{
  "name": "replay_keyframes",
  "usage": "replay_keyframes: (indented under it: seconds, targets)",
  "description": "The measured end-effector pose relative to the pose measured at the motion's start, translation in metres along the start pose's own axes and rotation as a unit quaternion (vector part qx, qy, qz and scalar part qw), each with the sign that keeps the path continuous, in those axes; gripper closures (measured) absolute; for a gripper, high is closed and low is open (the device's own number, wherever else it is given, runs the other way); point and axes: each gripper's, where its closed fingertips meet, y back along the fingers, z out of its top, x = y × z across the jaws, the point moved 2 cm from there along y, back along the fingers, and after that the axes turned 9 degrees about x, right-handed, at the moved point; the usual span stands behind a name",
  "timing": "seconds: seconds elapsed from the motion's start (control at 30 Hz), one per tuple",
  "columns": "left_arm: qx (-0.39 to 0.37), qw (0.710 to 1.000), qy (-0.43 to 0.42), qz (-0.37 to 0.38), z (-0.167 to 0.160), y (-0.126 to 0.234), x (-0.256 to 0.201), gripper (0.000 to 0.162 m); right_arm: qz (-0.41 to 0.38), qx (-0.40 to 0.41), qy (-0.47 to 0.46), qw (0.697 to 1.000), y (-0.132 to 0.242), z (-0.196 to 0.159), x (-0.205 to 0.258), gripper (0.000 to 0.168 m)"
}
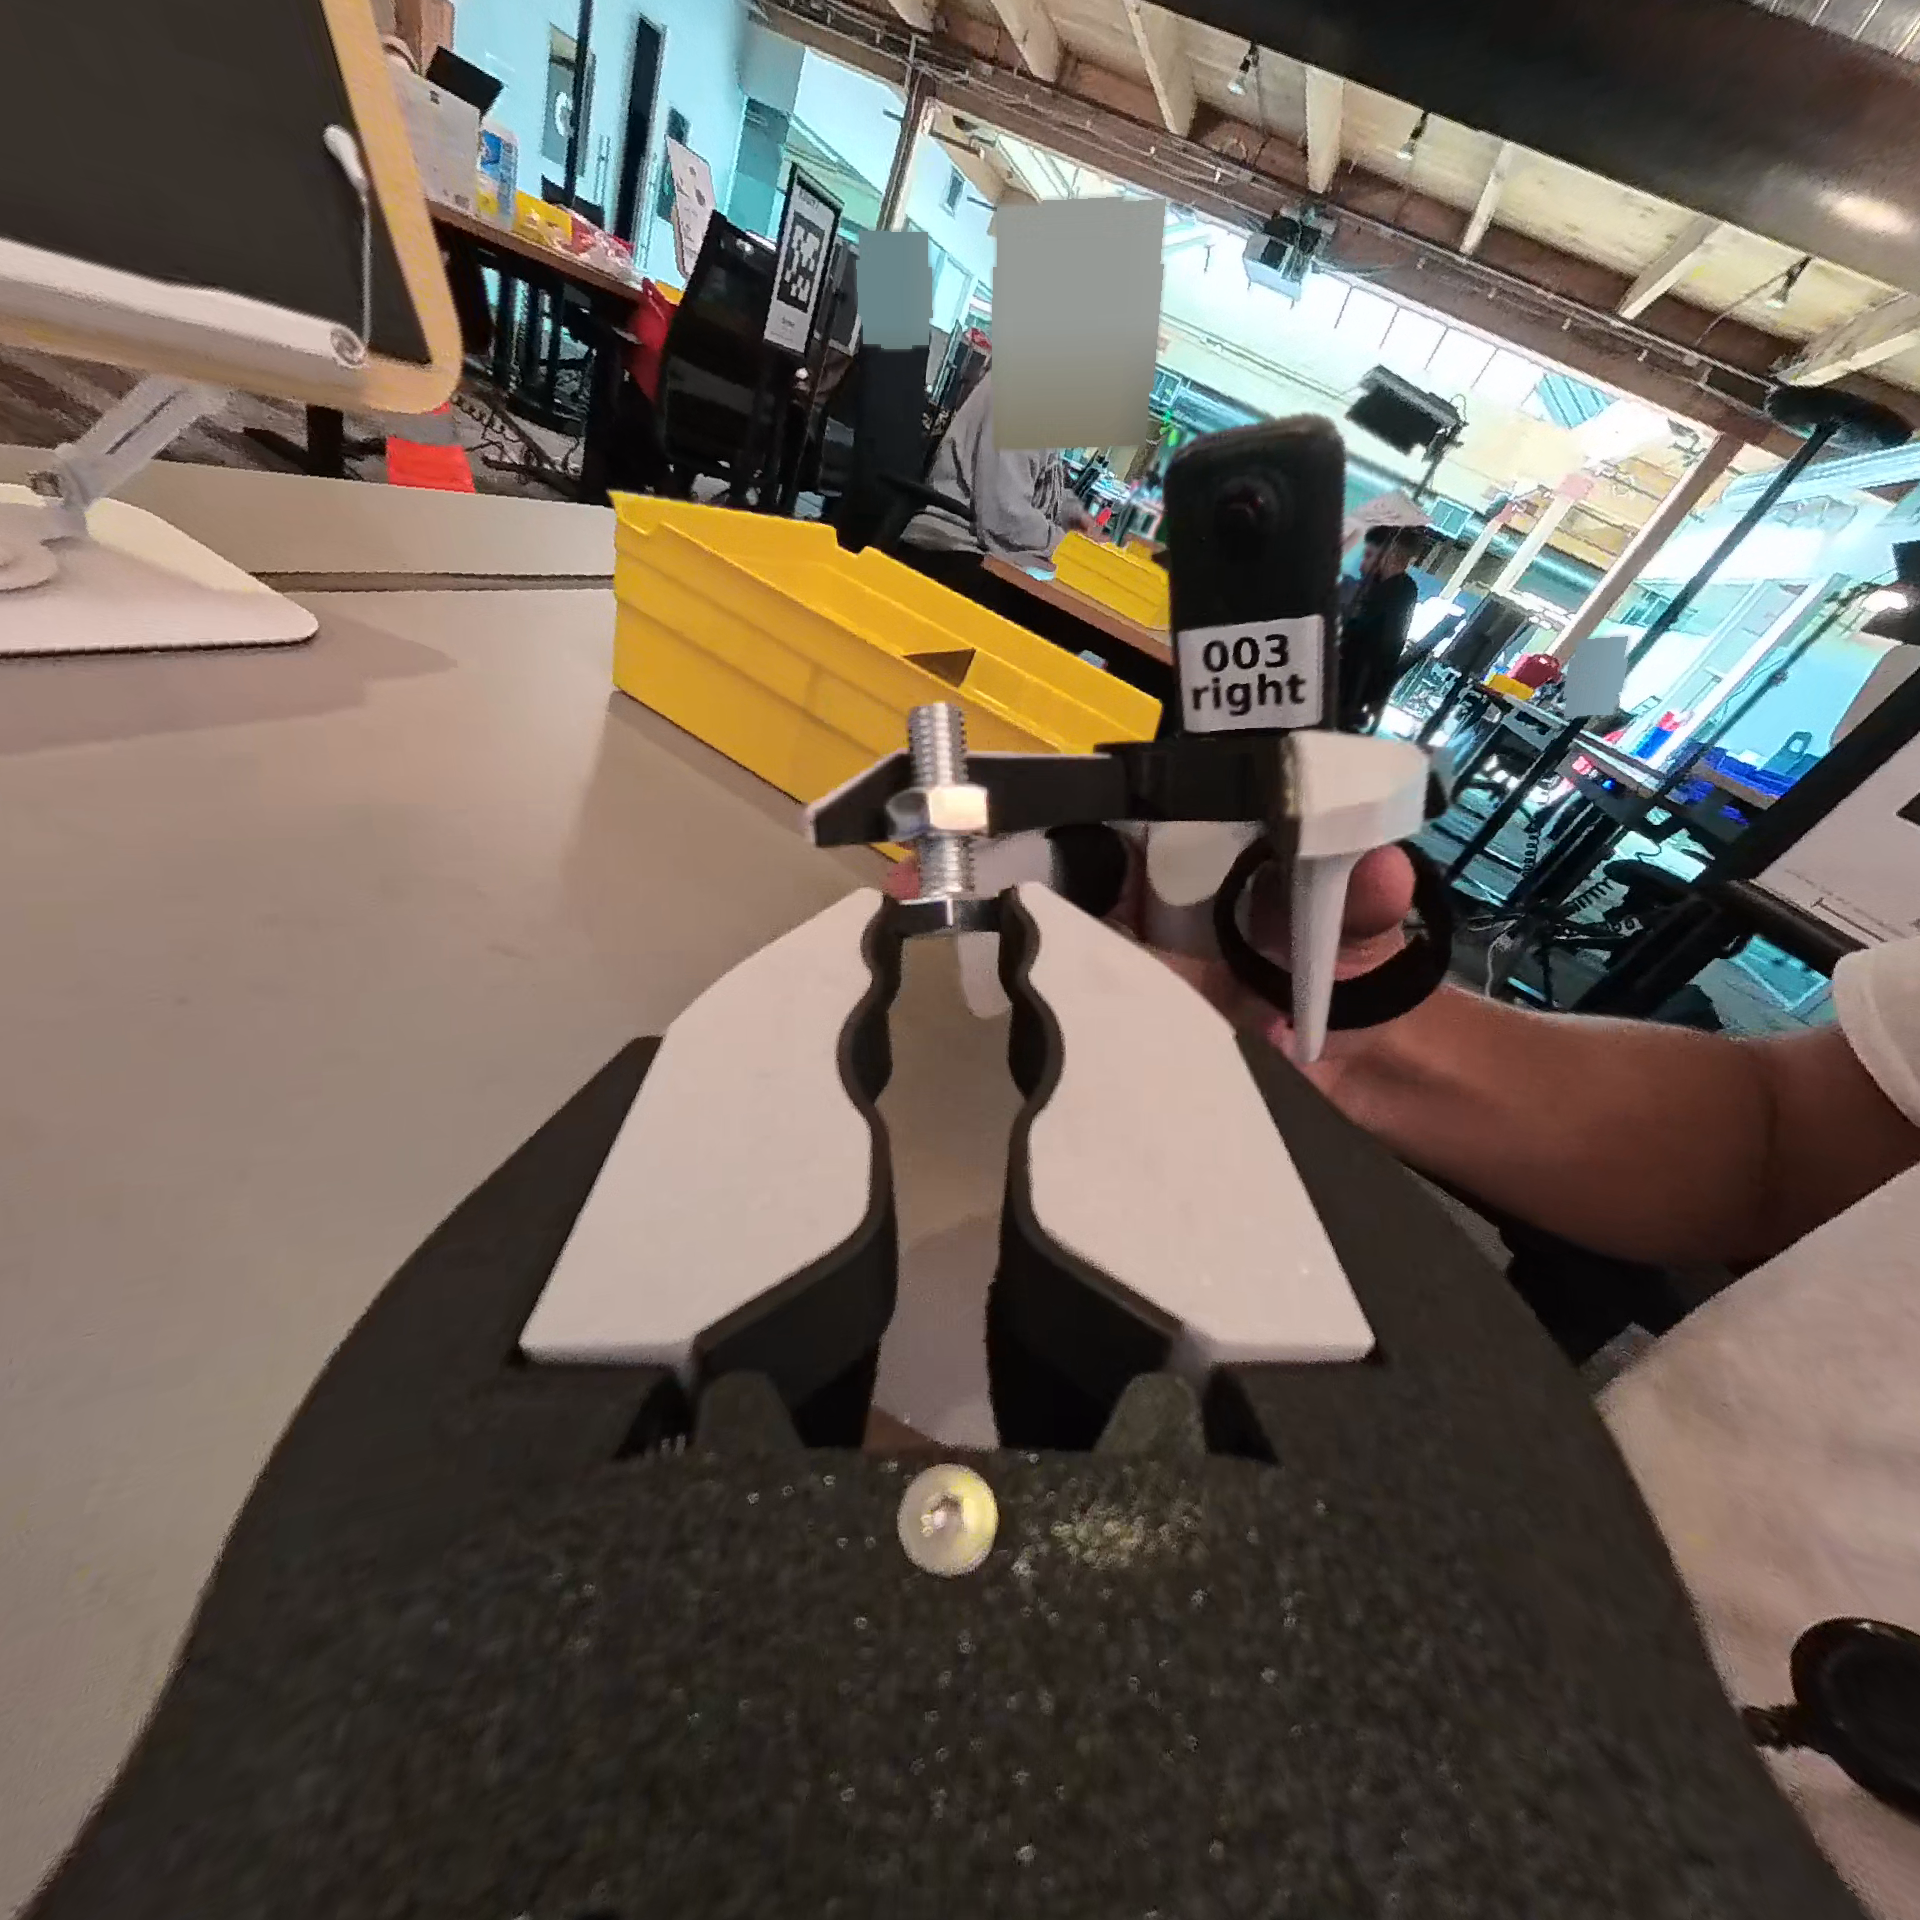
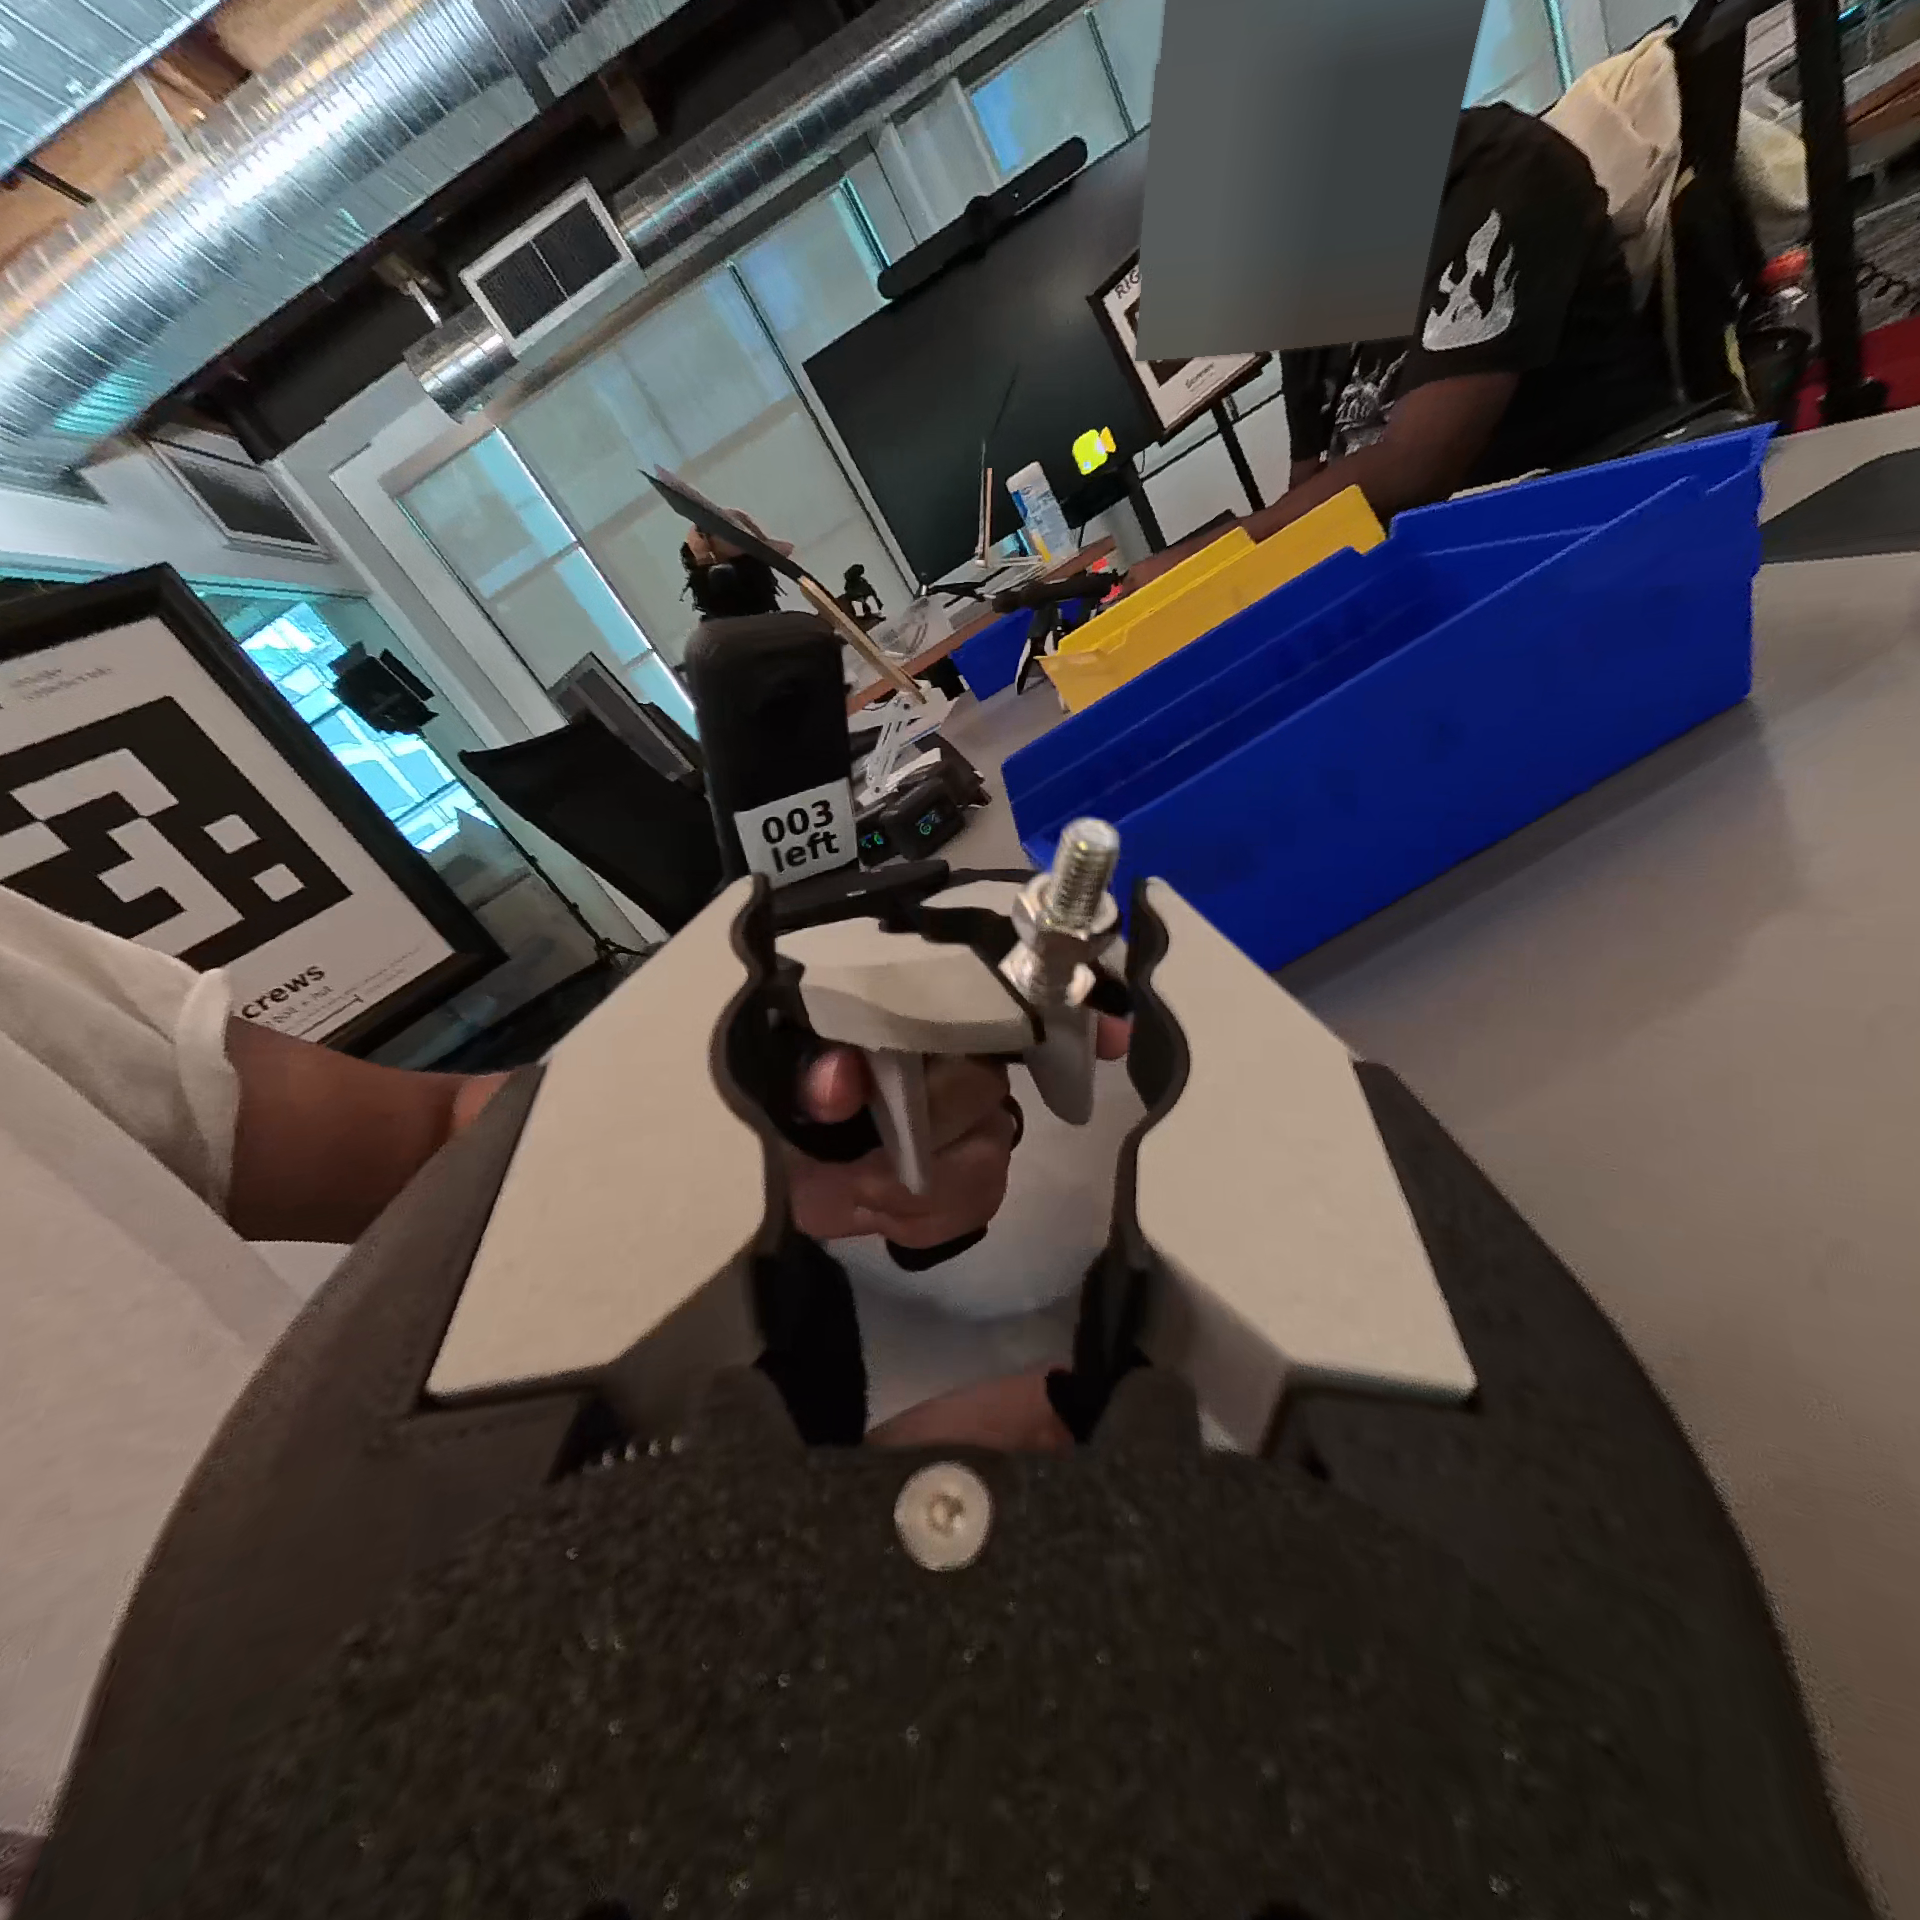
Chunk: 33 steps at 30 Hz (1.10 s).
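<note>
My left gripper [image 1: 948, 920] is shut on the head end of a silver bolt [image 1: 940, 821] and holds it upright above the grey table [image 1: 312, 935], threads up. A hex nut [image 1: 938, 808] sits on the threads partway up. My right gripper [image 2: 951, 904] is open, its fingers well apart. The bolt [image 2: 1070, 914] and nut [image 2: 1065, 920] stand between its tips, close to the right finger. In the left wrist view the right gripper [image 1: 997, 795] comes in from the right at nut height. In the right wrist view the left gripper [image 2: 1039, 997] shows beyond the bolt, held by a hand.
A yellow bin [image 1: 831, 644] stands on the table behind the bolt. A blue bin [image 2: 1403, 707] and another yellow bin [image 2: 1195, 603] lie at the right. A screen on a white stand [image 1: 208, 208] is at far left. A framed black-and-white marker sign [image 2: 156, 831] and people are nearby.
</note>
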Motion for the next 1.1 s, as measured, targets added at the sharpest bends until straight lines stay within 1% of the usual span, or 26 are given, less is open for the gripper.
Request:
replay_keyframes:
  seconds: [0.17,0.2,0.27,0.37,0.43,0.53,0.6,0.67,0.73,0.87,1.0,1.1]
  targets:
    - [-0.02,1.0,0.024,-0.001,0.005,0.01,0.009,0.144,0.01,-0.003,-0.008,1.0,0.011,0.0,0.0,0.1]
    - [-0.017,1.0,0.024,-0.003,0.004,0.009,0.008,0.144,0.021,-0.003,-0.013,1.0,0.009,0.0,0.003,0.101]
    - [-0.008,1.0,0.018,-0.015,0.001,0.003,0.003,0.144,0.025,0.002,-0.016,1.0,-0.001,-0.001,0.006,0.093]
    - [0.008,1.0,0.003,-0.027,-0.003,-0.005,-0.007,0.144,0.04,0.002,-0.018,0.999,-0.009,0.001,0.009,0.091]
    - [0.007,1.0,0.002,-0.025,-0.002,-0.003,-0.006,0.144,0.036,-0.002,-0.014,0.999,-0.004,0.003,0.007,0.092]
    - [-0.01,0.999,0.024,-0.018,0.003,0.006,0.004,0.144,0.01,-0.003,0.001,1.0,0.011,0.002,-0.002,0.092]
    - [-0.013,0.999,0.029,-0.014,0.003,0.009,0.008,0.144,0.013,-0.008,-0.001,1.0,0.017,0.003,-0.001,0.093]
    - [-0.007,0.999,0.028,-0.018,0.001,0.006,0.006,0.144,0.029,0.001,0.002,1.0,0.013,0.002,0.005,0.094]
    - [0.001,0.999,0.022,-0.031,-0.002,0.0,-0.001,0.144,0.025,0.011,0.012,1.0,0.002,-0.001,0.008,0.089]
    - [0.016,0.999,0.0,-0.041,-0.005,-0.007,-0.012,0.144,0.038,0.016,0.026,0.999,-0.009,0.003,0.012,0.09]
    - [0.003,1.0,0.011,-0.019,-0.001,0.005,0.001,0.144,0.023,0.022,0.019,0.999,0.008,-0.002,0.001,0.091]
    - [0.003,1.0,0.011,-0.013,-0.001,0.009,0.006,0.144,0.04,0.026,0.015,0.999,0.013,-0.006,0.006,0.095]
